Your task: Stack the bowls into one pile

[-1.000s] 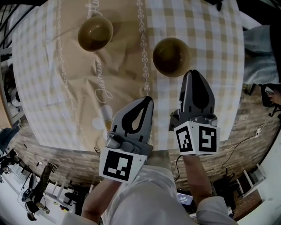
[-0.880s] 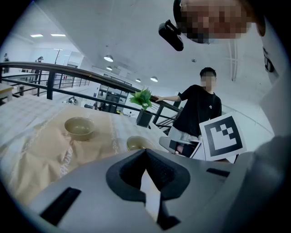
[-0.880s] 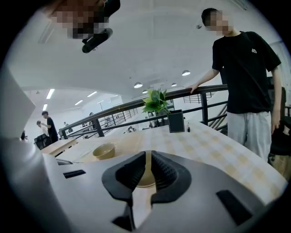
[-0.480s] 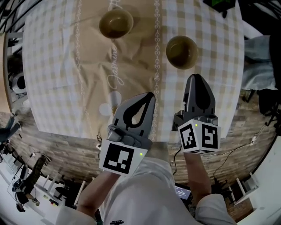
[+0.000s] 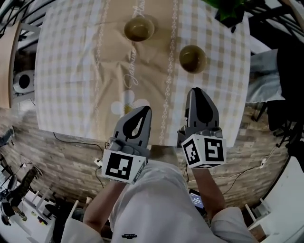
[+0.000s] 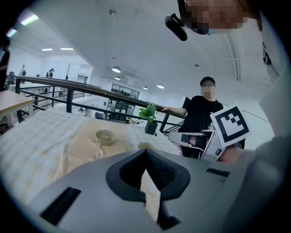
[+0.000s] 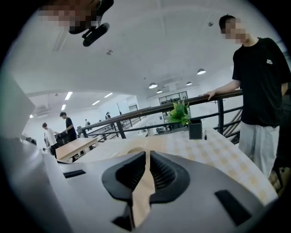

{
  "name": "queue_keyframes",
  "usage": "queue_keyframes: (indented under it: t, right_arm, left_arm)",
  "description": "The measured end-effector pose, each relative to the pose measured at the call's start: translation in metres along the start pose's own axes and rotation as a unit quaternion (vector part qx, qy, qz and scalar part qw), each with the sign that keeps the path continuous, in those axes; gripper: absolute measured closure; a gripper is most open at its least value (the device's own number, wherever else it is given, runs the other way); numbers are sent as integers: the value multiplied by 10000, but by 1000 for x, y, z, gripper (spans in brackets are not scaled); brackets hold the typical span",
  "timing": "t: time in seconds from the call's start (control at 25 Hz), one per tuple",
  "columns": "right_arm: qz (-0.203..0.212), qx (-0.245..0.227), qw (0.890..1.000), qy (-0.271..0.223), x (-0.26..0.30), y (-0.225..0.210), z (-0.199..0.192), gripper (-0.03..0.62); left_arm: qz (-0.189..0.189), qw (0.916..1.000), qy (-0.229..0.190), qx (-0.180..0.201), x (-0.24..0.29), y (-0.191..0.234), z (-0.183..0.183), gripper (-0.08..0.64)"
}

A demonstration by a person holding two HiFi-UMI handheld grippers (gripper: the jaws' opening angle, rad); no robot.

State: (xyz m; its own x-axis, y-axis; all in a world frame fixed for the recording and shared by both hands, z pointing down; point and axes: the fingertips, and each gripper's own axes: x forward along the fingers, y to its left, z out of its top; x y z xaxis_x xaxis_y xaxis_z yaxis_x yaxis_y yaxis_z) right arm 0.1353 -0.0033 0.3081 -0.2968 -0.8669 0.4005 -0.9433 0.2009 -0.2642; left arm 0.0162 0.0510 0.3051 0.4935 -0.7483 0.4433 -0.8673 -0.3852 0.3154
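Far bowl point(image 5: 139, 29) & nearer bowl point(image 5: 192, 58) sit apart on the checked cloth point(image 5: 71, 71), both ahead of the tips: L gripper point(image 5: 146, 110) & R gripper point(image 5: 194, 91) each w/ jaws pressed together, empty, only bare cloth betw. them & bowls (potted plant point(image 5: 227, 10) at far-right corner).

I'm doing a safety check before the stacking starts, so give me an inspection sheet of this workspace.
Surface: table under a checked cloth with a creased beige runner.
Job's things: far bowl and near bowl, upright, apart, not yet stacked.
Clutter: potted plant at the far right corner.
Grippers: left gripper and right gripper held short of the bowls, tongs closed, empty.
Cables: thin cable on the floor by the table's near edge.
Surroundings: brick floor; railing; person standing beside it.
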Motion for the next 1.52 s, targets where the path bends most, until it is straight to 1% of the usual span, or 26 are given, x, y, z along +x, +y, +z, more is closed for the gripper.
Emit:
queue_keyframes:
  t: [0.16,0.36,0.52,0.64,0.76,0.92,1.04,1.12,1.24,1.4,1.52]
  right_arm:
    - [32,-132,9999,-89,-23,19,15,555]
    - [-139,-150,9997,-132,-51,34,29,555]
    - [-267,-167,9995,-85,-65,35,33,555]
    - [-218,-220,9995,-14,-68,23,32,555]
    - [-44,-305,9994,134,-63,2,30,555]
    - [235,-221,9991,284,-50,-34,29,555]
    - [524,-214,9972,484,-45,-59,27,555]
    - [705,-235,9956,564,-37,-74,29,555]
    - [850,-350,9935,677,-21,-100,29,555]
    - [1006,-330,9907,855,1,-125,21,555]
    - [1202,-268,9878,951,19,-130,13,555]
  left_arm:
    - [-101,9999,-10,104,-28,-9,4,541]
    - [-314,9993,-169,116,-52,-12,20,541]
    - [-530,9982,-225,138,-58,-18,28,541]
    - [-550,9981,-230,180,-53,-29,31,541]
    - [-398,9988,-258,150,-41,-43,33,541]
    - [-93,9995,-282,85,-9,-64,35,541]
    - [146,9995,-284,-75,11,-88,33,541]
    - [258,9992,-272,-114,26,-102,32,541]
    - [424,9987,-231,-168,46,-118,28,541]
    - [699,9971,-123,-288,68,-122,20,541]
    - [887,9946,-326,-432,85,-118,21,541]
